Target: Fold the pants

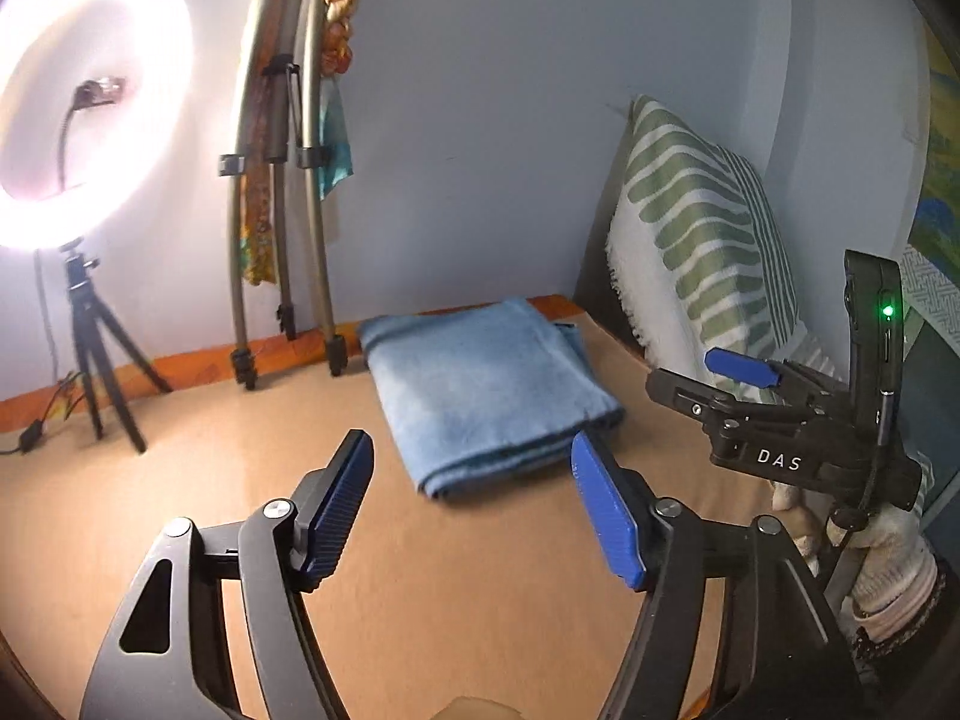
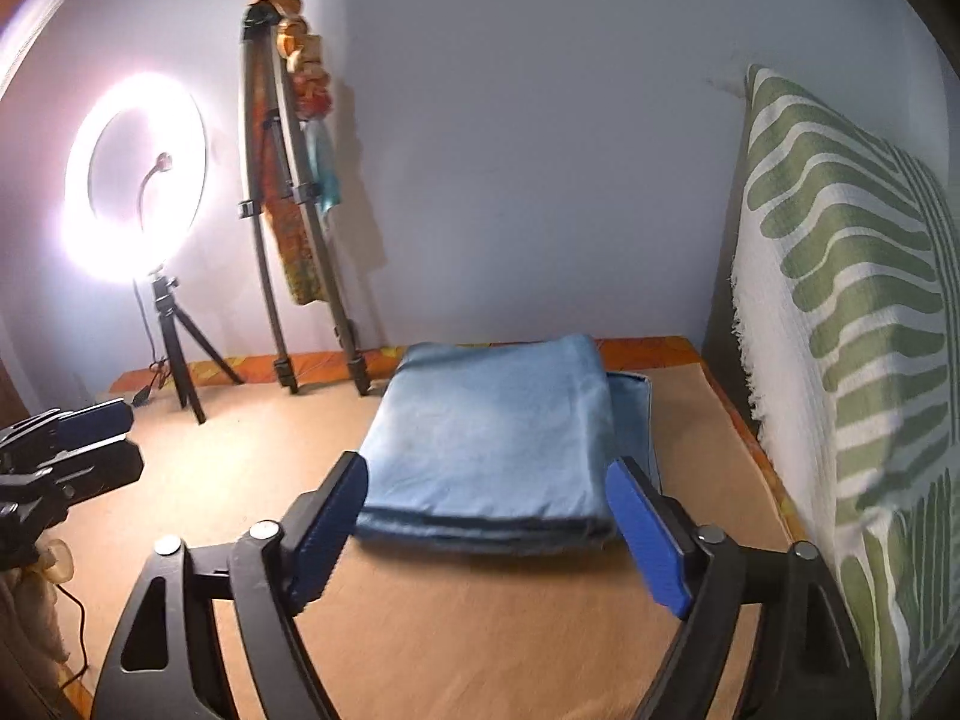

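Left gripper (image 1: 471, 510) and right gripper (image 2: 486, 525) both gape wide (seemingly level), holding nothing.

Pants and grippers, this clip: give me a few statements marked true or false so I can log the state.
1. The pants lie folded in a flat stack on the brown surface. True.
2. The right gripper is shut on the pants. False: its jaws are open, short of the near edge.
3. The left gripper holds nothing. True.
4. The ring light is off. False: it glows brightly.
5. The striped pillow lies on top of the pants. False: it stands to their right, apart from them.
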